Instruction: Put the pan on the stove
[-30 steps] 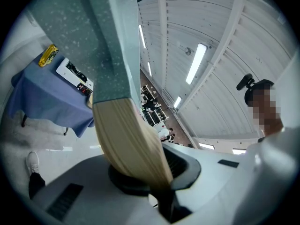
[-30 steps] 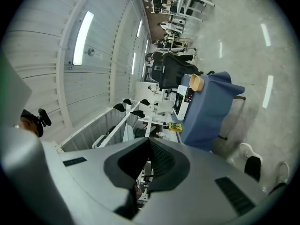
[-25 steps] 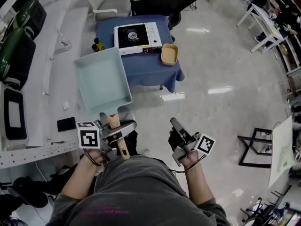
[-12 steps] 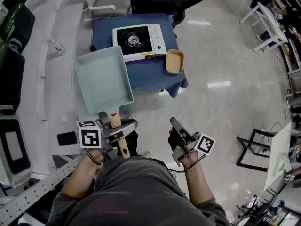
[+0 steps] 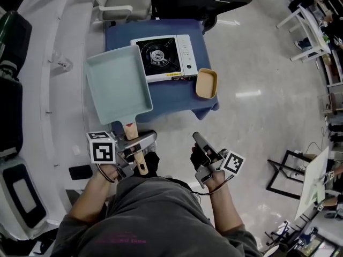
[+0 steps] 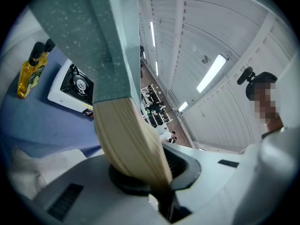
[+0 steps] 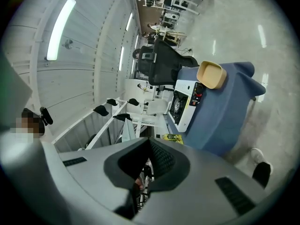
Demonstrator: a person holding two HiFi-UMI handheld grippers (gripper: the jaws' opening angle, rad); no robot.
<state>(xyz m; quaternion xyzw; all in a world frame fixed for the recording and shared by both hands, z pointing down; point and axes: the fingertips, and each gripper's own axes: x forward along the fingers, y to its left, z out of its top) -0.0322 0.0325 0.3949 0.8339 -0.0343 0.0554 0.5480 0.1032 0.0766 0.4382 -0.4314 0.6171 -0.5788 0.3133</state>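
My left hand-held gripper (image 5: pixel 143 142) is pinching the wooden handle (image 5: pixel 130 128), so the square teal pan (image 5: pixel 119 84) rides level out ahead of it. It's not on the portable stove (image 5: pixel 163 57) yet, which is just ahead-right on the counter (image 5: pixel 185 98). My right hand-held gripper (image 5: pixel 198 139) is pressed together, empty, off to the side.

place: lab or workshop hall, not a home kitchen
floor: glossy pale floor (image 5: pixel 257 63), wide open
furniture: long white benches (image 5: pixel 59 90), black office chair (image 5: pixel 182 1), white tables (image 5: pixel 311 28)
setup: portable stove (image 5: pixel 163 57) on small blue-draped table (image 5: pixel 177 98)
lighting: ceiling strip lights (image 6: pixel 211 71)
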